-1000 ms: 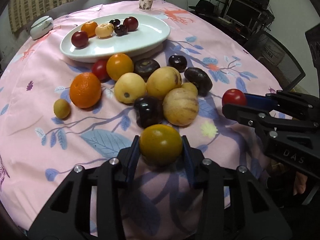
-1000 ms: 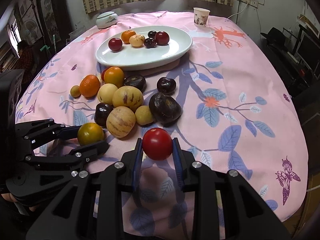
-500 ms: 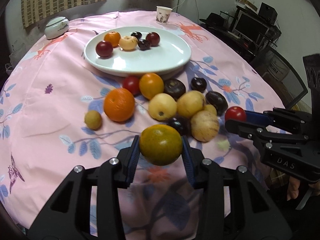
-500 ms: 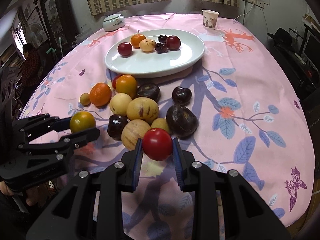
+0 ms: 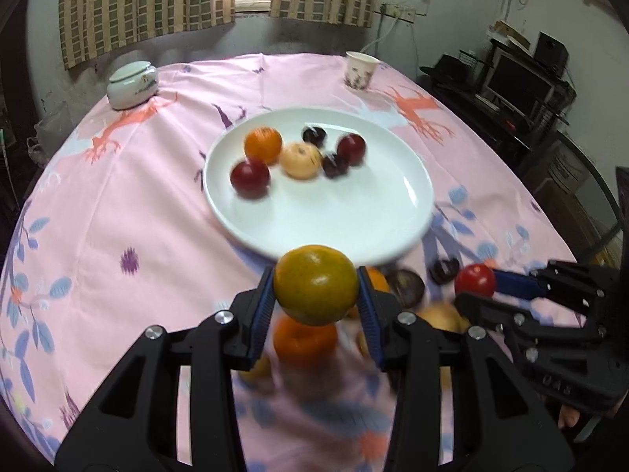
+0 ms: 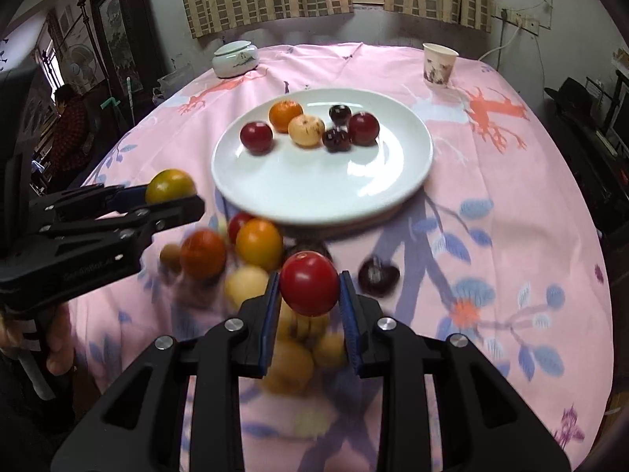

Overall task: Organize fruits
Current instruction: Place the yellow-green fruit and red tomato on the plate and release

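While I watch the left wrist view, my left hand-held gripper (image 5: 316,303) pinches the firm, smooth green-orange citrus (image 5: 315,284) across its middle, at six o'clock of the plate (image 5: 354,220). Right wrist view: right hand-held gripper (image 6: 309,299) clamps the softer, bruisable red tomato (image 6: 309,283), so I'd squeeze gently.

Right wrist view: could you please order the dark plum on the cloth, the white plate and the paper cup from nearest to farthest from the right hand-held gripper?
1. Dark plum, on the cloth, just right of the right hand-held gripper.
2. White plate, mid-table.
3. Paper cup, far right edge.

Your green-orange citrus (image 5: 315,284) hangs pinched above the loose fruit pile (image 6: 251,259); your red tomato (image 6: 309,283) likewise. Six fruits sit on the white plate (image 6: 389,181).
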